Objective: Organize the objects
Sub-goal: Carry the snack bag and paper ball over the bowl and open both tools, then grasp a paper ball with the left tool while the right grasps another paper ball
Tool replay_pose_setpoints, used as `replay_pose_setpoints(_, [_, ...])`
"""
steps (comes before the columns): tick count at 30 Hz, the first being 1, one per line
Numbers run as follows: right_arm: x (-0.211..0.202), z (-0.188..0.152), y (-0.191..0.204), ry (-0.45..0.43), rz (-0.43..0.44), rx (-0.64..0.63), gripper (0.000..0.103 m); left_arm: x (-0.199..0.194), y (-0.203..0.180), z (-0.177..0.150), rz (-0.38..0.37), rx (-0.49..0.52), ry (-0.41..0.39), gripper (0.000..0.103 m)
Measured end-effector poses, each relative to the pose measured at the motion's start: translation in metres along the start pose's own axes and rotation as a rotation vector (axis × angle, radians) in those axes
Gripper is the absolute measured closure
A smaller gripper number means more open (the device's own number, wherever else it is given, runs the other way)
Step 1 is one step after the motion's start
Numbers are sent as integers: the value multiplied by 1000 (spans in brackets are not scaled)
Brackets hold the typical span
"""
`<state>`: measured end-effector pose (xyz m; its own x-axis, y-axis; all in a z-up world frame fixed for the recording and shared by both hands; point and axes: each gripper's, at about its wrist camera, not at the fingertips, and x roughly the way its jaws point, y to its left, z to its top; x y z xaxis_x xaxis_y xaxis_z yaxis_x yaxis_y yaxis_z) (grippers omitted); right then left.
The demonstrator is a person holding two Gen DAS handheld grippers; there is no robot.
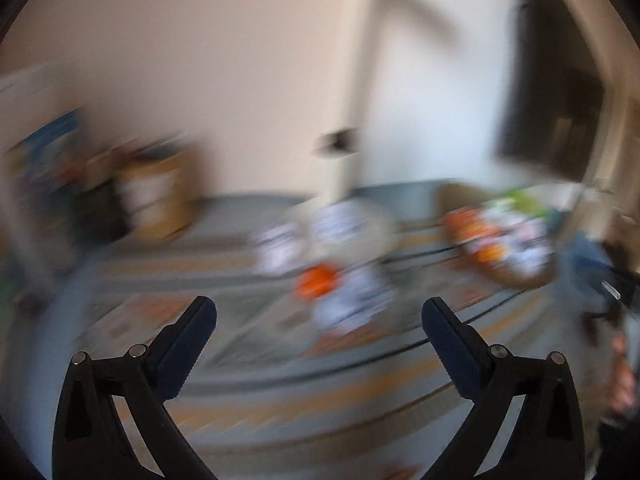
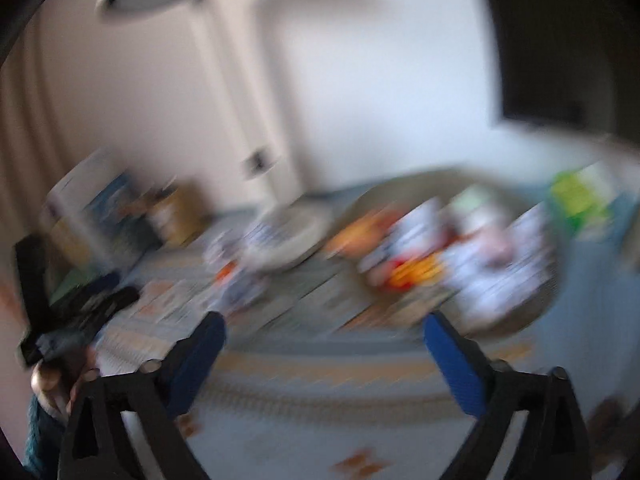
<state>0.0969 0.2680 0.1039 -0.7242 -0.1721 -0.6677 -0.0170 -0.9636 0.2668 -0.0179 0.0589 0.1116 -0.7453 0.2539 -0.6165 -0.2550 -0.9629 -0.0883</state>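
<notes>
Holding both tools out over a patterned rug point(image 1: 320, 400), you have each pair of tongs spread wide with nothing between the pads. Your left tongs point(image 1: 319, 312) show dark, ridged pads well apart, and through the gap you look onto the grey and orange zigzag bands of the rug. Your right tongs point(image 2: 324, 330) stand just as wide, their blue pads point(image 2: 452, 364) framing bare rug. Both views are heavily smeared, so fine detail is lost. The task's things lie ahead of you on the rug: a shallow round basket point(image 2: 520, 316) at the right is heaped with packets point(image 2: 496, 264) in white, orange, red and yellow, and what the packets are cannot be read. Farther back and to the left of it sits a pale round dish point(image 2: 304, 236) with more white packets in it. Just in front of that dish a few loose packets point(image 1: 348, 296) rest on the rug, one of them orange point(image 1: 316, 282). In the left wrist view these loose packets sit just beyond your left tongs, apart from the pads. Against the far wall at the left stands a cardboard box point(image 1: 160, 196) among blurred books or cartons. A pale door point(image 1: 432, 80) fills the middle of the background. In the right wrist view your left hand point(image 2: 60, 380) shows at the lower left edge, gripping its dark tool.
</notes>
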Motion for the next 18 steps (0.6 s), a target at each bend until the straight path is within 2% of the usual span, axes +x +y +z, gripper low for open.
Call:
replay_pose_setpoints(2, [34,-23,25,69,-23,-16,0,5,32,-30,123,-45,25,1])
replay_pose_setpoints(3, [42,-29,29,88,-27,-10,0,9,43,-44,153,-79,43,1])
replay_pose_setpoints(5, [64,-37,36,121,11,28,0,14,62,-68,141,-155,69,1])
replay_pose_setpoints(7, [79,-36,37,148,31,58,0,10,75,-77,128,-202,57,1])
replay_pose_setpoints(9, [102,-38,29,225,63,119,0,5,75,-76,197,-207,1,1])
replay_pose_setpoints(10, [106,-40,27,231,48,144,0,4,73,-76,209,-208,-13,1])
replay_pose_setpoints(12, [97,-40,35,145,-12,94,0,5,76,-79,180,-216,7,1])
replay_pose_setpoints(15, [93,-47,49,59,-119,14,0,6,76,-78,177,-215,5,1])
replay_pose_setpoints(18, [96,-52,51,67,-166,4,0,6,77,-80,179,-219,3,1])
